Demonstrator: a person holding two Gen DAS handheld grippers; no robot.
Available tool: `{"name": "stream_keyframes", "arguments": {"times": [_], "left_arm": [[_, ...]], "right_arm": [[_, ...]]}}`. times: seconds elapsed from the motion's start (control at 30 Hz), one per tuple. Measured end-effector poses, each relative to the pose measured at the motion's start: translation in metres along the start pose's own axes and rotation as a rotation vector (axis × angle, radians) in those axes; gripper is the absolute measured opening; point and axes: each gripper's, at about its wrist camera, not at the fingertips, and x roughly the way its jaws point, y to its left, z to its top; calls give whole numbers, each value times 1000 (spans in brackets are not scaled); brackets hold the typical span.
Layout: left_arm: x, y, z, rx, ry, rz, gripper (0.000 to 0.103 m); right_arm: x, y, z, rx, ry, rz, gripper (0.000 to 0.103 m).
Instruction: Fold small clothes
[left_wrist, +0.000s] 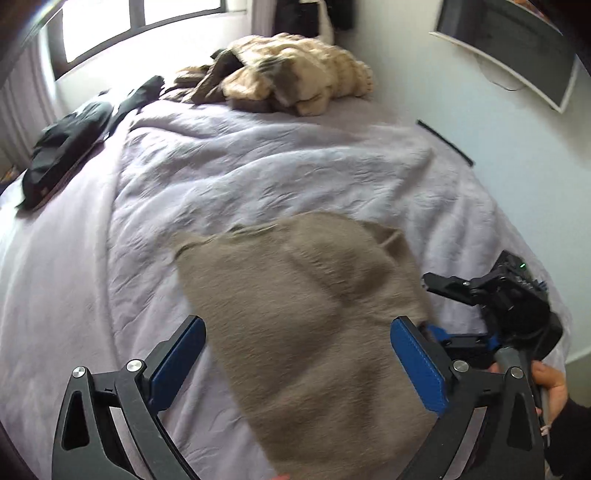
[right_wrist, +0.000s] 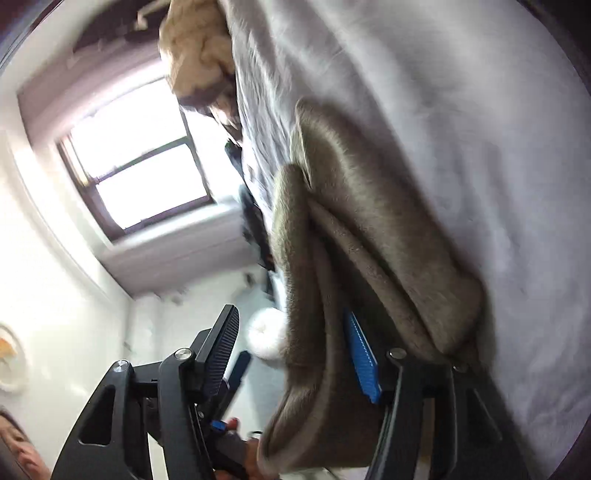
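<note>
A taupe fleecy garment (left_wrist: 306, 314) lies folded on the lilac bed cover (left_wrist: 258, 166). My left gripper (left_wrist: 299, 326) hovers over its near part, jaws wide open, both blue pads (left_wrist: 417, 362) clear of the cloth. My right gripper (left_wrist: 432, 310) sits at the garment's right edge, held by a person's hand (left_wrist: 550, 384). In the right wrist view, which is rolled sideways, the right gripper (right_wrist: 291, 332) stands open. The garment's folded edge (right_wrist: 369, 221) hangs between its jaws against the blue pad (right_wrist: 362, 358). The black ribbed finger (right_wrist: 221, 350) is clear of the cloth.
A beige fluffy blanket (left_wrist: 295, 70) is heaped at the far end of the bed. Black clothes (left_wrist: 66, 147) lie at the far left edge. A window (left_wrist: 140, 22) is behind the bed, and a white-framed panel (left_wrist: 517, 48) hangs on the right wall.
</note>
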Motion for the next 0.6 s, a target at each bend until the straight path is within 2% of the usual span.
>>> {"name": "stream_keyframes", "arguments": {"times": [0.17, 0.27, 0.33, 0.37, 0.4, 0.43, 0.47, 0.5, 0.6], "left_arm": [[14, 35, -14, -142, 73, -5, 101], [29, 49, -24, -178, 137, 28, 101], [32, 56, -28, -197, 132, 65, 100], [35, 61, -29, -212, 134, 71, 101], [36, 66, -30, -230, 137, 72, 100], [38, 72, -30, -252, 135, 80, 100], [38, 76, -29, -270, 129, 83, 100], [38, 79, -27, -283, 125, 83, 100], [35, 83, -21, -291, 99, 90, 100]], "right_arm": [[31, 38, 10, -177, 130, -201, 64], [47, 61, 8, -306, 208, -321, 64], [62, 70, 10, -367, 252, -393, 64], [66, 71, 11, -383, 263, -425, 61], [74, 75, 14, -404, 269, -468, 42], [83, 79, 15, -431, 274, -510, 16], [87, 85, 10, -478, 275, -550, 16], [91, 96, 5, -515, 265, -555, 16], [93, 141, -3, -641, 202, -497, 15]]}}
